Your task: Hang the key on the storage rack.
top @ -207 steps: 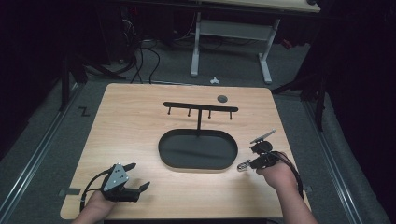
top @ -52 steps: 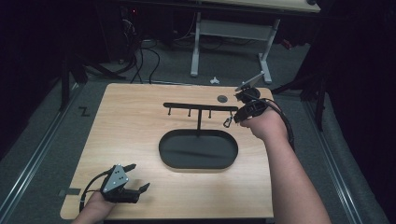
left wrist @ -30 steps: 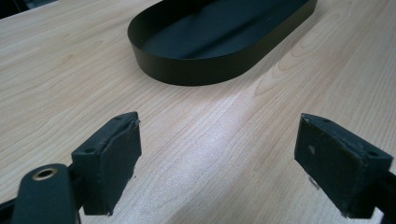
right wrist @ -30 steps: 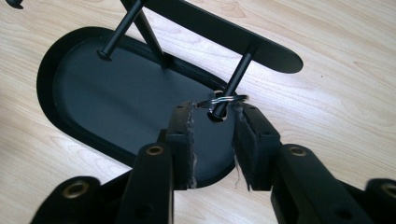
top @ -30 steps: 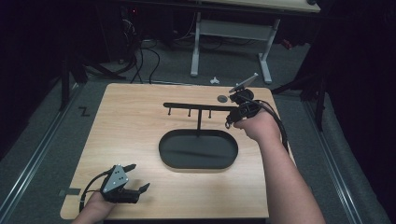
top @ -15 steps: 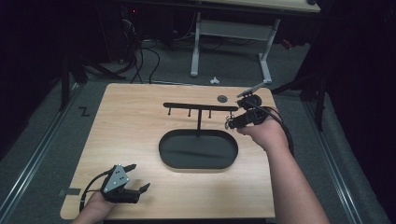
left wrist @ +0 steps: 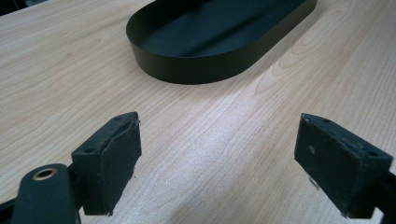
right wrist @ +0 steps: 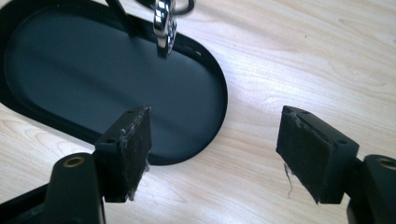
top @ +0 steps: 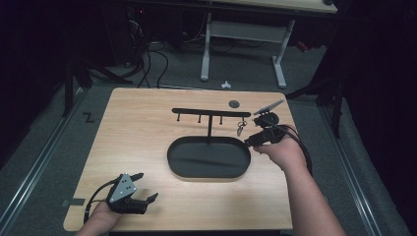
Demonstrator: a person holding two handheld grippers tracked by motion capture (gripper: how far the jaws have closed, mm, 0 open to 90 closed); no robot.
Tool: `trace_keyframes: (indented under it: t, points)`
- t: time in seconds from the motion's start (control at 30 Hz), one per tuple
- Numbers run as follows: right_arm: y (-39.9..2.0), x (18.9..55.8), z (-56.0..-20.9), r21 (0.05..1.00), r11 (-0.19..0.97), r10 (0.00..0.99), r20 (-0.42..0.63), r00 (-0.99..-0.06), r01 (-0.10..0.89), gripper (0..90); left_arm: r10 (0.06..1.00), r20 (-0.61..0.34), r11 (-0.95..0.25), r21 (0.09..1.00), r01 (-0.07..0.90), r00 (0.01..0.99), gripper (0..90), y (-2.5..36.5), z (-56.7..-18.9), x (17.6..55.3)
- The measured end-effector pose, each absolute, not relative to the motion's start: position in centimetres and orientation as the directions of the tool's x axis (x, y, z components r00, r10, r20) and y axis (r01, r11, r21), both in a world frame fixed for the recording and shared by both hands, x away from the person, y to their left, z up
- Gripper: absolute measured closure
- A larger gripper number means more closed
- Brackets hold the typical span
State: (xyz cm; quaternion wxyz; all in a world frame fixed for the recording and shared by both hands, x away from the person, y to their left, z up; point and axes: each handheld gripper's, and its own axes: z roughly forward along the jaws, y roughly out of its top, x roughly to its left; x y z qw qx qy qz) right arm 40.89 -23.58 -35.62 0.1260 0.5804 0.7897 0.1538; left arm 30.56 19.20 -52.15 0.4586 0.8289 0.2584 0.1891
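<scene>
A black T-shaped rack (top: 210,112) with hooks stands behind a black oval tray (top: 173,162) on the wooden table. A silver key ring (top: 240,128) hangs from the rack's right end; in the right gripper view the key ring (right wrist: 163,23) dangles above the tray (right wrist: 217,116). My right gripper (top: 248,139) is just right of the ring and apart from it. Its jaws have just been opening, and the right gripper (right wrist: 215,140) has only table between them. My left gripper (top: 147,185) rests open at the near left corner, and the left gripper (left wrist: 217,144) faces the tray (left wrist: 187,74).
A small dark disc (top: 234,103) lies on the table behind the rack. Bare wood (top: 137,128) spreads left of the tray. Beyond the far edge are a white desk frame (top: 243,34), cables and a small white object (top: 225,84) on the floor.
The right gripper carried the key ring from beside the tray up to the rack's right end and let it go. It has since opened and drawn back toward me, lower. The left gripper stayed put.
</scene>
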Motion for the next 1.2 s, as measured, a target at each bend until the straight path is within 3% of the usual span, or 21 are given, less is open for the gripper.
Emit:
trace_keyframes:
  t: [0.8, 1.2]
  points:
    - [-25.9, 38.1, -40.5, 0.389, 0.256, 0.962, -0.014, -0.273, 0.885, 21.9, 0.602, 0.077, -0.454, 0.852, 0.261, 0.795, 15.2, 19.1, -52.2, 30.6]
    - [-27.5, 35.4, -44.7, 0.454, 0.216, 0.969, 0.008, -0.246, 0.864, 21.0, 0.604, 0.074, -0.453, 0.851, 0.265, 0.793, 15.2, 19.0, -52.2, 30.7]
